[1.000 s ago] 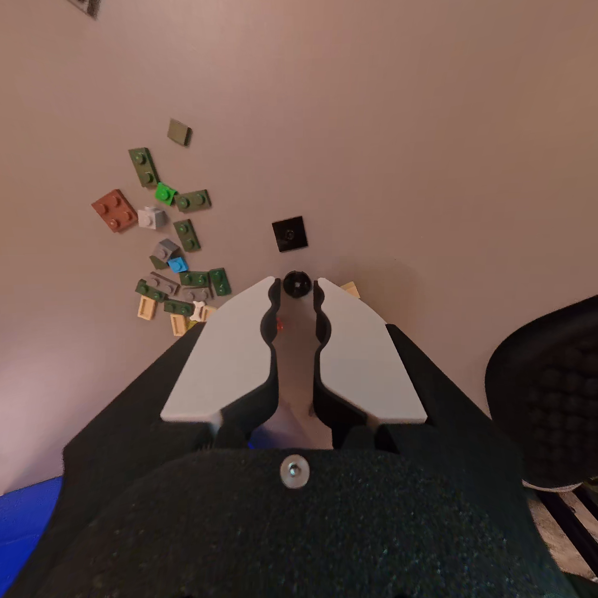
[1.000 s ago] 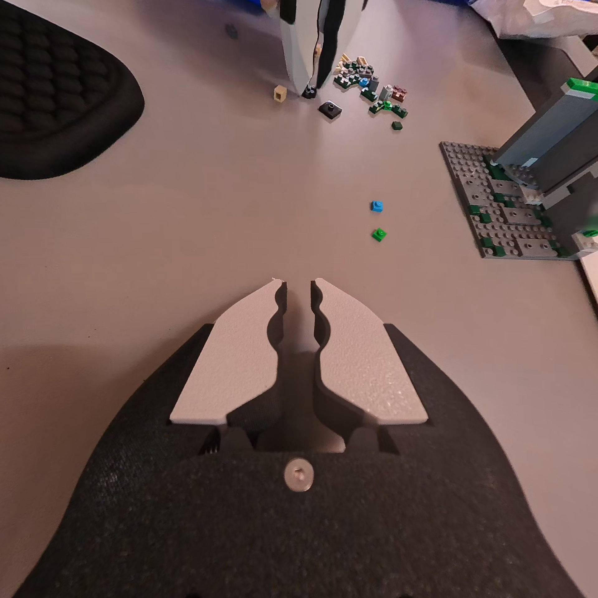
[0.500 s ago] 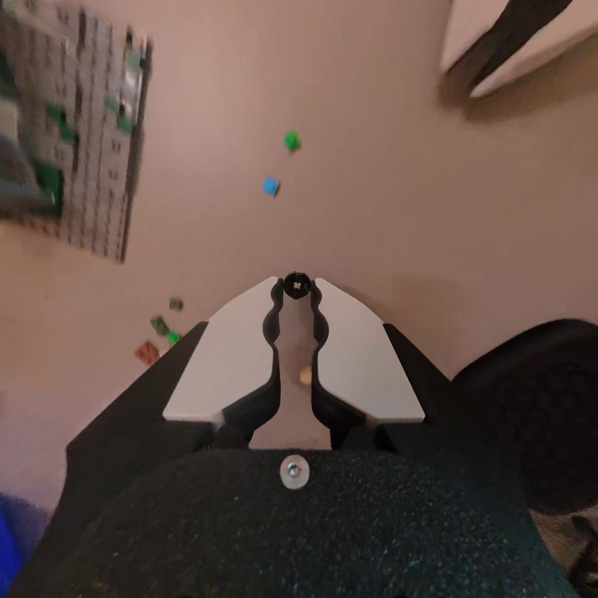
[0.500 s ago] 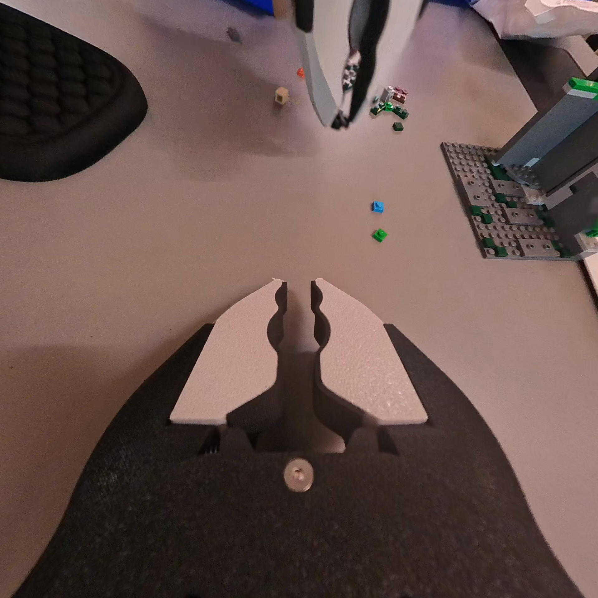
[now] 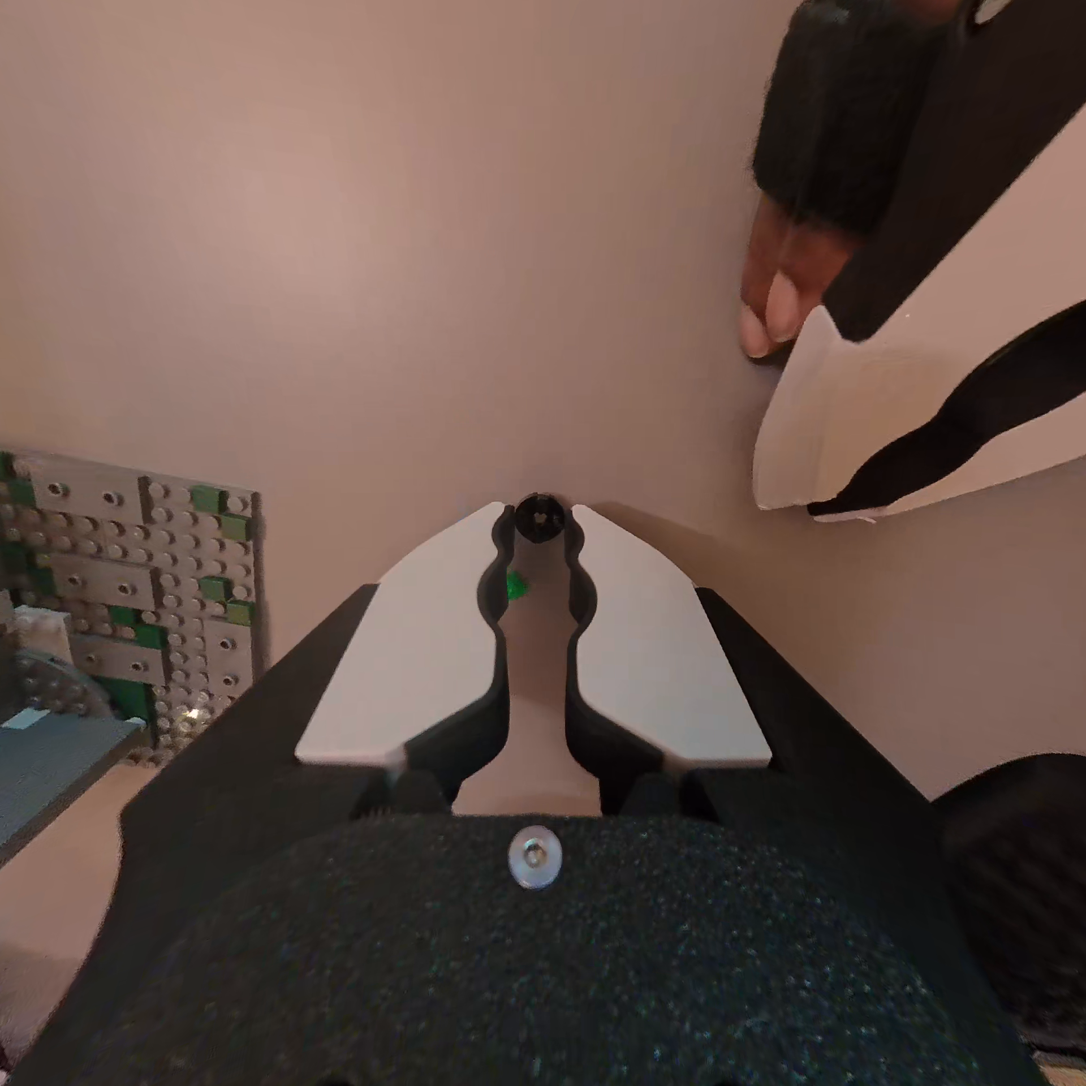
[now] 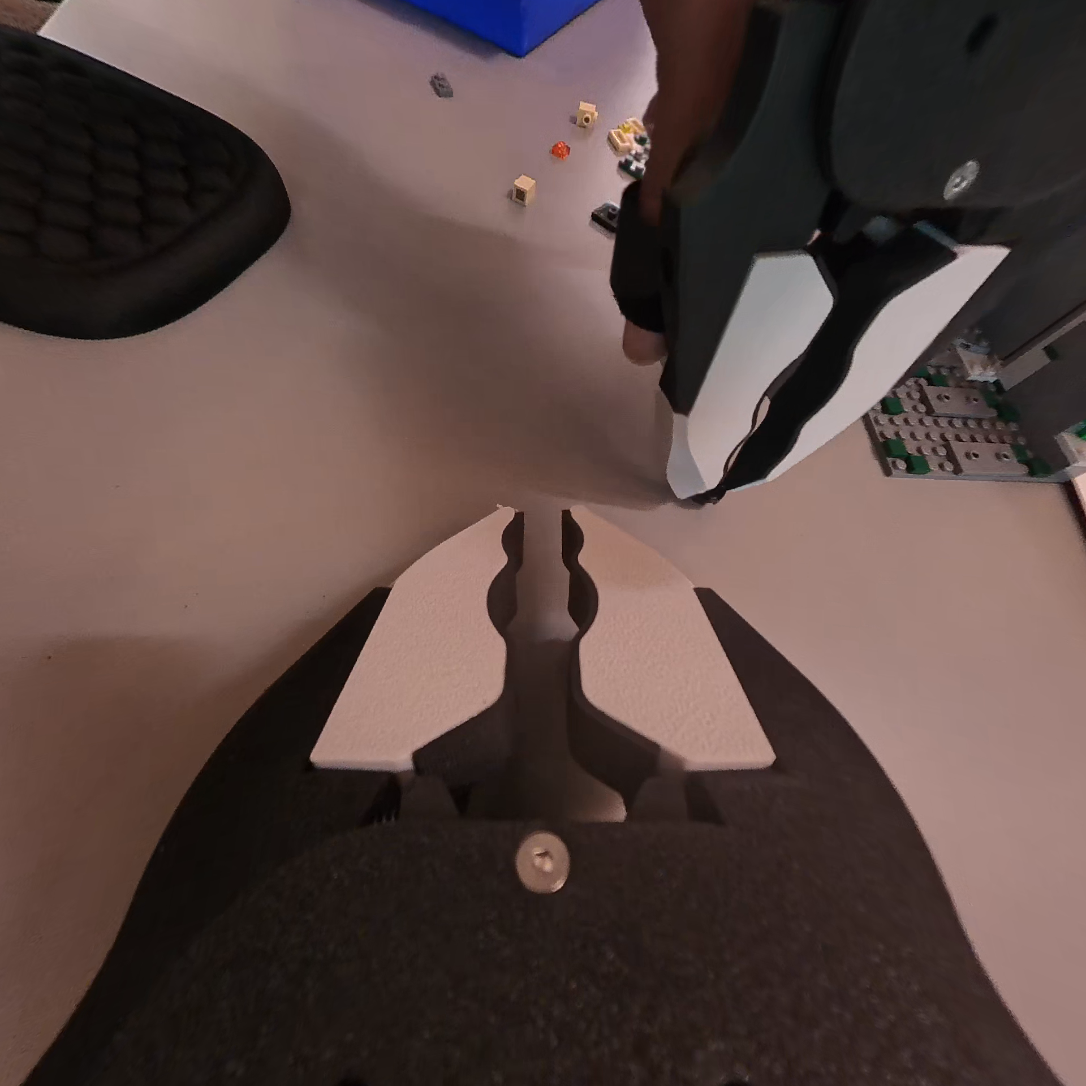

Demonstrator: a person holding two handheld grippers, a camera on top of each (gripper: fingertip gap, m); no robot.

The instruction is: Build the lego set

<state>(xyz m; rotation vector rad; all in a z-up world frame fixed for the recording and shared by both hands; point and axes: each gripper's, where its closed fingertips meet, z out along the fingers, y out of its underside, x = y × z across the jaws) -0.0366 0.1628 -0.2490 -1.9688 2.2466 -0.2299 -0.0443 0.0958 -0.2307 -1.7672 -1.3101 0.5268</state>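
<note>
My left gripper point(image 5: 539, 512) is shut on a small round black piece point(image 5: 539, 520) at its fingertips. It hangs low over the table, just right of the grey studded baseplate point(image 5: 147, 587). A small green piece point(image 5: 516, 586) lies on the table under its fingers. In the right wrist view the left gripper point(image 6: 711, 498) comes in from the top right, tips close in front of my right gripper point(image 6: 539, 512). The right gripper is empty, its fingers nearly together with a thin gap. The baseplate point(image 6: 952, 446) carries grey and green plates and a tall grey structure point(image 6: 1046, 329).
Loose pieces lie at the far side: two tan bricks point(image 6: 523, 189), an orange stud point(image 6: 561, 150), a black tile point(image 6: 608, 216), a small pile point(image 6: 632, 141). A black mesh pad point(image 6: 117, 194) is at the left and a blue box point(image 6: 517, 23) at the far edge. A hand point(image 5: 764, 317) holds the right gripper. The left tips stand about 15 cm off the black tile point(image 6: 608, 216).
My left gripper closed on the round black piece beside the loose pile, lifted it and carried it across towards the right gripper and the baseplate. The right gripper has stayed still.
</note>
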